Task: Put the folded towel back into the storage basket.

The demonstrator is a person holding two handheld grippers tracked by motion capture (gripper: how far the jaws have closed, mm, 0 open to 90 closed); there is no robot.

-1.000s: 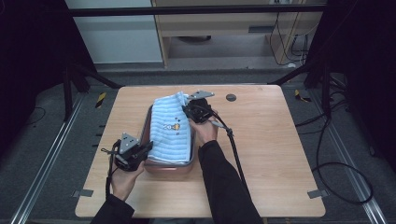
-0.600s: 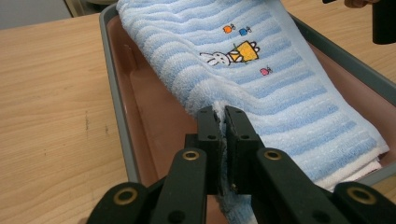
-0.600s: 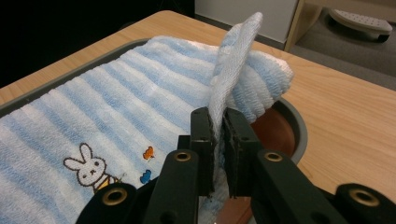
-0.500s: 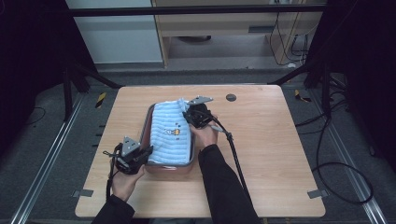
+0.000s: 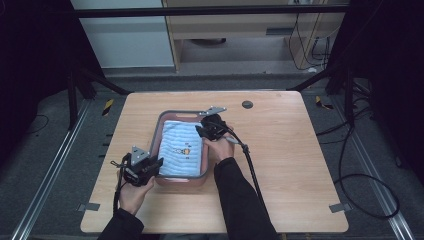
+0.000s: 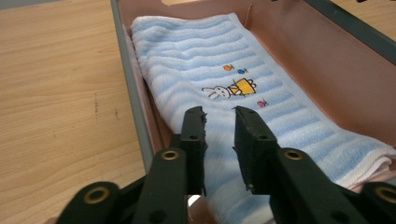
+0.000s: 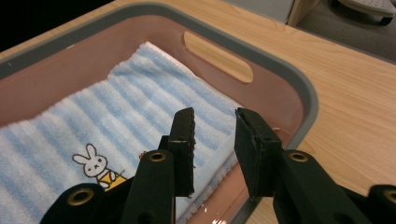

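A folded blue-and-white striped towel [image 5: 181, 147] with a small rabbit picture lies flat inside a pink tray with a grey rim [image 5: 161, 120]. My left gripper [image 5: 152, 167] is at the tray's near left corner. In the left gripper view its jaws have just been opening; the left gripper [image 6: 218, 112] stands open just above the towel [image 6: 205, 60] with nothing pinched. My right gripper [image 5: 202, 130] is over the tray's right side. Its jaws have also just been opening; the right gripper [image 7: 214, 114] is open above the towel's [image 7: 116, 102] folded edge, near the tray rim [image 7: 299, 79].
A small black round disc [image 5: 247, 104] sits on the wooden table behind the tray. The right gripper's cable [image 5: 250, 165] trails across the table beside the person's right sleeve. Tape marks [image 5: 337, 207] lie near the front corners. Bare wood surrounds the tray.
The towel, earlier held up and reaching past the tray's far rim, now lies flat inside it. Both grippers have let go and their jaws have opened.
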